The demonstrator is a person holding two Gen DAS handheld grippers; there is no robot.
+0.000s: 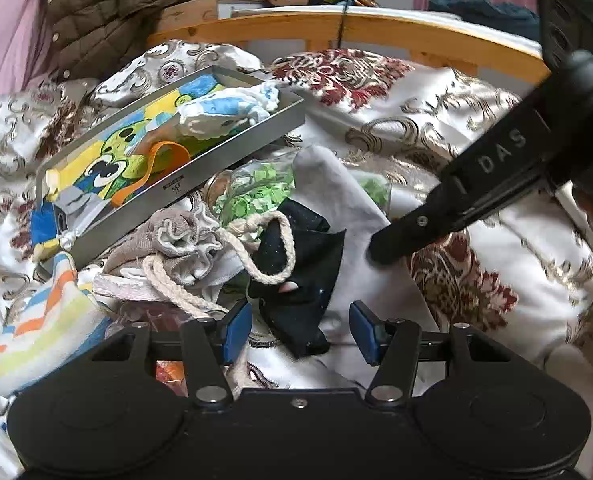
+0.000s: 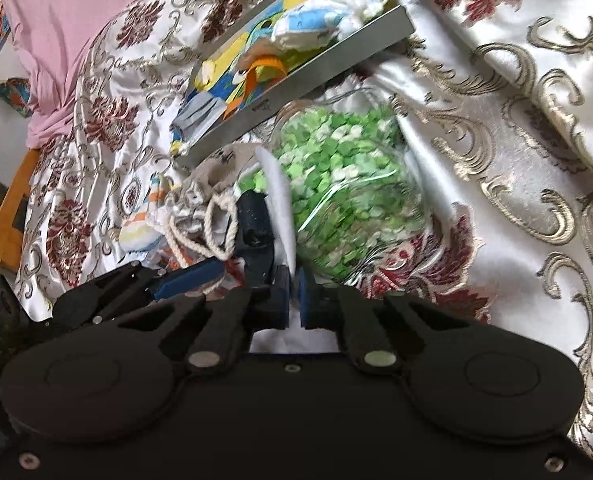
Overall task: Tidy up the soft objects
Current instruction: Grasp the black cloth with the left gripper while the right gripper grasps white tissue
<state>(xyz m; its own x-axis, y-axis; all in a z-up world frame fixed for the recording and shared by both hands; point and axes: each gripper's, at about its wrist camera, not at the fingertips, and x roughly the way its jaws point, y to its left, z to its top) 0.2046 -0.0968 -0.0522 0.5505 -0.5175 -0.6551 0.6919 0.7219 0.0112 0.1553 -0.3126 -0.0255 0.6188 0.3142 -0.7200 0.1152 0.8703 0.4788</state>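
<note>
Soft objects lie heaped on the bed beside a grey tray (image 1: 232, 168): a white cloth (image 1: 352, 216), a black cloth (image 1: 308, 256), a drawstring pouch (image 1: 184, 236). The right hand-held gripper (image 2: 294, 300) has pinched shut on the white cloth's edge; the left hand-held gripper (image 1: 300, 330) stands half open around the black cloth, pads not pressing. This looks like the pick-up step. Next, lift the white cloth clear. The rope loop (image 1: 272, 248) and a jar of green bits (image 2: 348, 184) crowd the way
</note>
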